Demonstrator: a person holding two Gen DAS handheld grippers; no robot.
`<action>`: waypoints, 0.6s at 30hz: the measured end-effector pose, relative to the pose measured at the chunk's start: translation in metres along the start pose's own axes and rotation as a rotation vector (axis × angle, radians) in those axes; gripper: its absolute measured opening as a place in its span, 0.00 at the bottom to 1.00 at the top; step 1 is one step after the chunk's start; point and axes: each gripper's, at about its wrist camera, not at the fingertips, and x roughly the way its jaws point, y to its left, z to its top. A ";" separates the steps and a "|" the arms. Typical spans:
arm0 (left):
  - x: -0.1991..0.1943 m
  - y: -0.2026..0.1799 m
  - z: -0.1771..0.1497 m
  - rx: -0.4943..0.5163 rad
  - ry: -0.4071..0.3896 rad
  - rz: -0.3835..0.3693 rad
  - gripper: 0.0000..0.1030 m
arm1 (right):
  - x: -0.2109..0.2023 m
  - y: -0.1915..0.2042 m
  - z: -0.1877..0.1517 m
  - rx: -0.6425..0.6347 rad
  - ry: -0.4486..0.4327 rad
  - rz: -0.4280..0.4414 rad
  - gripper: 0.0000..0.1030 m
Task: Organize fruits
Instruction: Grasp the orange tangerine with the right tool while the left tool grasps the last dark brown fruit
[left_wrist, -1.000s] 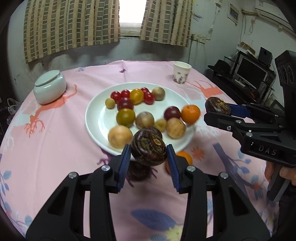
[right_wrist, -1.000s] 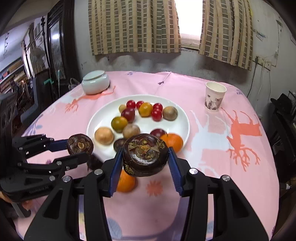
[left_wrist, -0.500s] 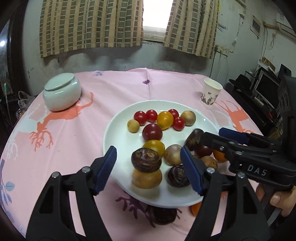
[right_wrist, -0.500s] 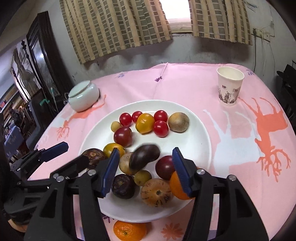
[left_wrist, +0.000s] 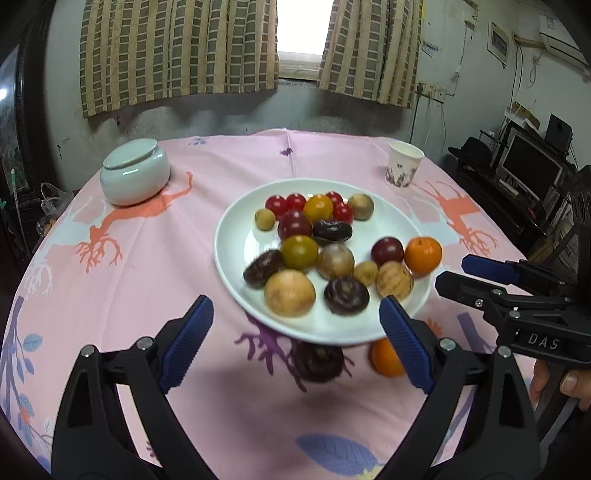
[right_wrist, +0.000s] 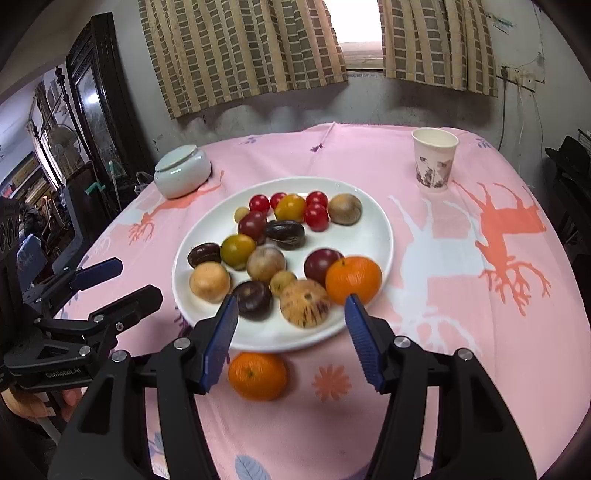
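Left hand-held gripper (left_wrist: 295, 332): jaws wide apart, just been opening, nothing between the pads; near rim of the white plate (left_wrist: 236, 291) lies beyond them. Right hand-held gripper (right_wrist: 290, 330): jaws parted, nothing clamped; widened earlier in the last second, now steady. It hangs over the plate's near rim, above an orange (right_wrist: 257, 375) lying on the pink cloth of the table (right_wrist: 461, 332).

Plate holds the fruit: red cherry tomatoes (left_wrist: 286, 203) at the far side, three dark brown fruits (right_wrist: 285, 234) among yellow and tan ones, a second orange (right_wrist: 353, 279) at the right edge. One more dark fruit (left_wrist: 317, 362) sits on the cloth just below the rim, beside the loose orange.

Lidded pale jar (left_wrist: 135, 175) far left, paper cup (right_wrist: 434, 160) far right.
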 end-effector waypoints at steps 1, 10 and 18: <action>-0.002 -0.001 -0.004 0.001 0.004 -0.001 0.91 | -0.002 0.000 -0.004 -0.003 0.002 -0.003 0.59; -0.013 0.004 -0.037 -0.009 0.028 -0.010 0.94 | 0.002 0.003 -0.033 -0.007 0.060 0.001 0.59; -0.009 0.011 -0.046 -0.002 0.029 0.019 0.94 | 0.019 0.020 -0.048 -0.063 0.116 -0.007 0.60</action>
